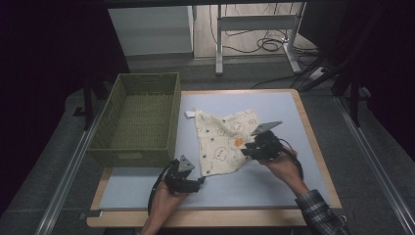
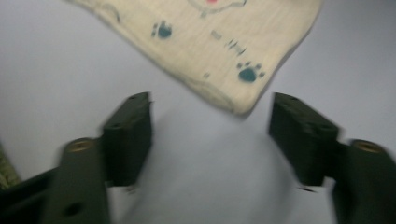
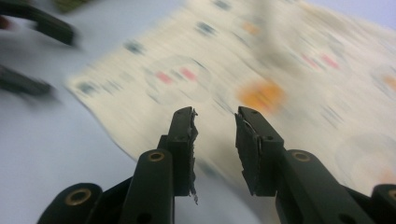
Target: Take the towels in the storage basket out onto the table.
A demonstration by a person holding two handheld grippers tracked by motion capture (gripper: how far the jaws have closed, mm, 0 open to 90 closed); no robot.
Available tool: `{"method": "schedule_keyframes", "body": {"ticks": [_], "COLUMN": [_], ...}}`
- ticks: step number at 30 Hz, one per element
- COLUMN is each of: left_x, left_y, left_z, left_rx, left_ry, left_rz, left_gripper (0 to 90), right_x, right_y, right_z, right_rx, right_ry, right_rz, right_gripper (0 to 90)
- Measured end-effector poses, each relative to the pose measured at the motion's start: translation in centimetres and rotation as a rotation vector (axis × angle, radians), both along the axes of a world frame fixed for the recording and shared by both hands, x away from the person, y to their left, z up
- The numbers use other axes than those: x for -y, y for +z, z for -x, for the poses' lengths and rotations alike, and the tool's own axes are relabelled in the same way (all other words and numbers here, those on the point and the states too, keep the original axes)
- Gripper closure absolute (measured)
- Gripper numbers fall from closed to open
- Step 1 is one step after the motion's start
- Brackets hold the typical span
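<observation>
A cream cloth [image 1: 222, 139] printed with little animals and paw marks lies folded into a triangle on the pale blue table top [image 1: 274, 183]. Its near corner [image 2: 236, 100] points at my left gripper [image 1: 193, 182], which stands open just short of it, jaws wide with bare table between them [image 2: 212, 135]. My right gripper [image 1: 250, 149] hovers over the cloth's right edge, near an orange spot [image 1: 238, 141]. Its jaws are a little apart above the cloth [image 3: 215, 122] and hold nothing.
A green woven basket [image 1: 117, 152] stands at the table's left, close to my left hand. A small white tag [image 1: 190, 114] sticks out at the cloth's far corner. Bare table lies along the front and the right side.
</observation>
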State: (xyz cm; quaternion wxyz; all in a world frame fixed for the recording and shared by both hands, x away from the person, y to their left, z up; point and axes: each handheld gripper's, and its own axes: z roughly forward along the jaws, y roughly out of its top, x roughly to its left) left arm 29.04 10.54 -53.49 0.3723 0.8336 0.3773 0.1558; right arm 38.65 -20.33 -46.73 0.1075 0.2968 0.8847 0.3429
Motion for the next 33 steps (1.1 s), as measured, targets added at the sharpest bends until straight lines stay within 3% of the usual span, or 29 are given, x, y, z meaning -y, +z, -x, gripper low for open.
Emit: {"method": "schedule_keyframes", "body": {"ticks": [2, 6, 12, 13, 14, 16, 19, 21, 27, 28, 33], "left_x": [0.2, 1.1, 2.0, 1.8, 1.6, 1.5, 1.6, 1.7, 0.6, 0.4, -0.9], "left_y": [0.5, 0.9, -0.2, -0.4, -0.6, -0.6, -0.4, 0.0, 1.4, 1.5, 0.8], "left_z": [-0.2, -0.9, -2.1, -2.2, -2.3, -2.2, -2.2, -2.0, -0.1, 0.3, 2.2], "left_rx": [0.005, -0.01, -0.025, -0.04, -0.048, -0.045, -0.055, -0.054, -0.057, -0.06, -0.109], "left_ry": [-0.018, -0.054, -0.033, -0.037, -0.024, -0.006, -0.017, -0.038, -0.069, -0.071, -0.083], "left_rz": [0.019, 0.049, -0.024, 0.009, 0.036, 0.043, 0.024, -0.006, 0.009, 0.006, 0.026], "left_gripper": [43.3, 51.6, 47.0, 47.2, 50.7, 60.4, 87.1, 88.9, 88.9, 88.4, 87.8], "right_x": [2.4, 5.6, 6.7, 6.7, 6.7, 6.8, 7.1, 7.4, 9.2, 9.7, 10.4], "right_y": [-0.3, -1.2, -4.1, -4.6, -4.8, -4.9, -4.8, -4.4, -3.0, -3.0, -3.4], "right_z": [0.2, 1.2, 1.5, 1.4, 1.6, 1.9, 2.2, 2.8, 5.7, 6.7, 8.7], "right_rx": [-0.005, -0.029, -0.049, -0.046, -0.019, 0.038, 0.028, 0.022, 0.018, 0.008, -0.018], "right_ry": [-0.056, -0.097, -0.098, -0.095, -0.098, -0.097, -0.095, -0.078, -0.049, -0.037, -0.016], "right_rz": [-0.002, -0.027, -0.019, -0.007, -0.018, 0.024, 0.02, 0.014, -0.032, -0.045, -0.069], "right_gripper": [67.1, 67.2, 65.3, 66.4, 73.0, 85.3, 87.9, 88.0, 87.7, 87.6, 87.5]}}
